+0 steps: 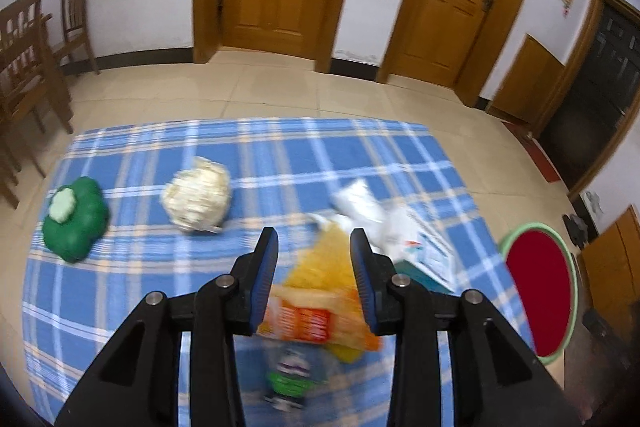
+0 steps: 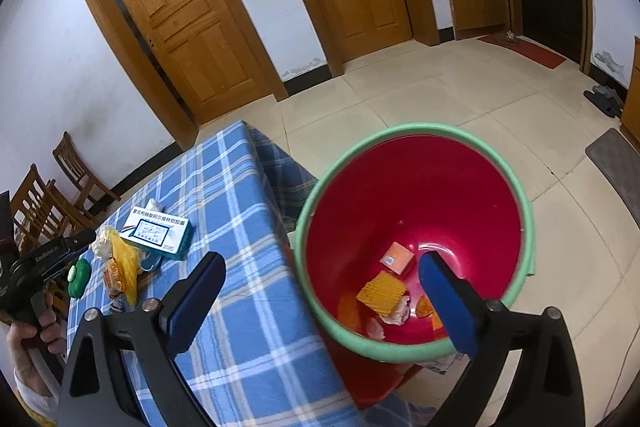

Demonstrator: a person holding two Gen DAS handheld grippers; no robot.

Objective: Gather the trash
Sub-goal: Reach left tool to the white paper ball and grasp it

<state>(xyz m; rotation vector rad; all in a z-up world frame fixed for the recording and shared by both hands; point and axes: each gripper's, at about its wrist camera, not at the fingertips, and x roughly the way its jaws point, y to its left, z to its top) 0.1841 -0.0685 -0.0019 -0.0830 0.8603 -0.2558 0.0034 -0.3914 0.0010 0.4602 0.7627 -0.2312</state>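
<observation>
Item one, largest: the table [image 1: 132, 163] under a blue plaid cloth, filling the lower half of my left wrist view; it serves as the sorting surface. Item two: the red bin [image 2: 416, 211] with its green rim, standing on the floor just off the table's corner, at 3 o'clock in the left view; I judge it is parked there so trash travels only a short way. Inside it already lie an orange card, a yellow wafer-like piece and crumpled paper. Item three: my right gripper [image 2: 320, 295], fingers spread wide and holding nothing, poised over the bin's mouth. Item four: my left gripper [image 1: 314, 267], fingers partly apart, with the yellow-and-orange snack wrapper [image 1: 320, 291] seen between them; blur keeps me from saying whether the pads press on it. Item five: the medicine box [image 2: 156, 233], white and teal, at 2 o'clock from the left gripper, beside crumpled white paper [image 1: 358, 205]. Item six: a green flower-shaped container [image 1: 76, 219] at 9 o'clock and a pale crumpled ball [image 1: 198, 195] at 11 o'clock, both well apart from the pile. Item seven: a small green-and-white bottle [image 1: 290, 375] at 6 o'clock, blurred. Much of the trash is still on the table.
</observation>
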